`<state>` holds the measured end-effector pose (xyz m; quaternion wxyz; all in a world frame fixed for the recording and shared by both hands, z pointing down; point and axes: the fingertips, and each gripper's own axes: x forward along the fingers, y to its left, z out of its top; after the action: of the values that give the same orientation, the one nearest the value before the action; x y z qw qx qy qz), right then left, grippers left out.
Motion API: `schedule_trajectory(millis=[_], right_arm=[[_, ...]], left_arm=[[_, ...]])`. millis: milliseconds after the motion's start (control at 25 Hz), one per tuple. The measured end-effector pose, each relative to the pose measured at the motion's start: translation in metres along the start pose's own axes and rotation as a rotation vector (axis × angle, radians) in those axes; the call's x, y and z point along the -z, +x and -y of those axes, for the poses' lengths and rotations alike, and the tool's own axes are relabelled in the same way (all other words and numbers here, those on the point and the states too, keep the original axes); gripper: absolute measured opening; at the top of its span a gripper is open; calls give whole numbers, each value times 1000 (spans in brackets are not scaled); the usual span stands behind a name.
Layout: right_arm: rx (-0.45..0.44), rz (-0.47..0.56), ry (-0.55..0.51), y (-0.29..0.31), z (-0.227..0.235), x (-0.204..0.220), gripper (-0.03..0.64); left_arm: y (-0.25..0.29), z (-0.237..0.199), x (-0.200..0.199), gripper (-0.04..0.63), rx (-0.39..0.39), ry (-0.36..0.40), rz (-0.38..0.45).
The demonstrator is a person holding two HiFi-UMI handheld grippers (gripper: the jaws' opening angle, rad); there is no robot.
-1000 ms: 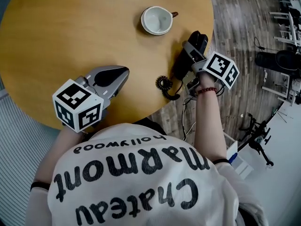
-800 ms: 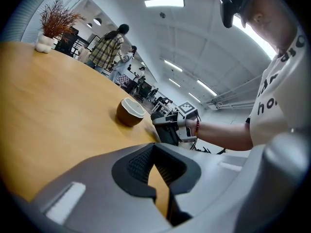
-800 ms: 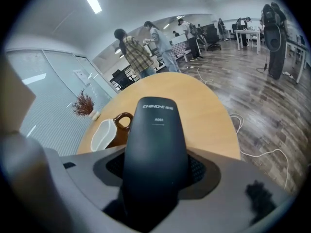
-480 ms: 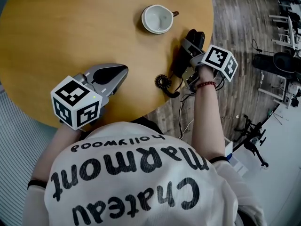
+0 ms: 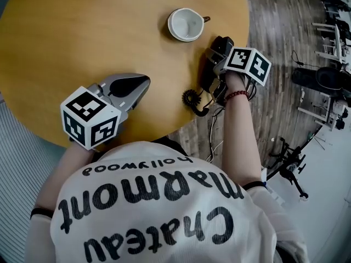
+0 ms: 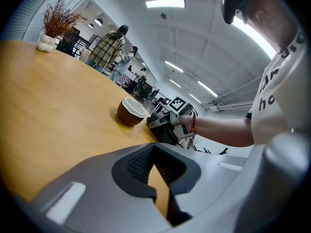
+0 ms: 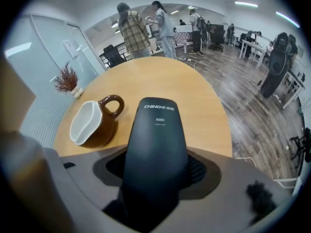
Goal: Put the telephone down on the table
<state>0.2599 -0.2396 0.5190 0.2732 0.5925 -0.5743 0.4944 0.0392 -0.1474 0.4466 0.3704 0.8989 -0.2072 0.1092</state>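
Right gripper view shows the right gripper point(image 5: 215, 57) clenched on the black telephone handset point(image 7: 156, 140) above the table point(image 5: 82, 32) edge beside the brown cup point(image 7: 92, 123); the placing step appears pending, requiring lowering flat, then release, while the left gripper point(image 5: 133, 86) sits closed, empty.

found broad bare worktop point(image 5: 82, 32) left of the cup point(image 5: 185, 24); met only that cup near the right rim, just ahead of the right gripper point(image 5: 215, 56), and a coiled cord point(image 5: 192, 98) at the near edge, between it and the left gripper point(image 5: 140, 86).
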Motion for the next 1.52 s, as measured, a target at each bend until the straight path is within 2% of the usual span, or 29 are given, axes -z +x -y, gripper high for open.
schedule_trajectory(millis=[120,240,760,960,1520], right_arm=[[65,-2,-74,-1,-1,3,296],[89,-5,-94,-3,-2,2,296],[72,-27,-168,4,-1,4,296],[81,-28,-232,6,-3,6,296],[79,3,-254,4,-6,6,297]], left_arm=[[-3,0,0,8,-4,-7,3],[-5,2,1,8,-6,-14,2],[0,-6,5,8,10,-19,-3],[3,-6,5,9,16,-22,-8],[8,-2,4,8,29,-18,-17]])
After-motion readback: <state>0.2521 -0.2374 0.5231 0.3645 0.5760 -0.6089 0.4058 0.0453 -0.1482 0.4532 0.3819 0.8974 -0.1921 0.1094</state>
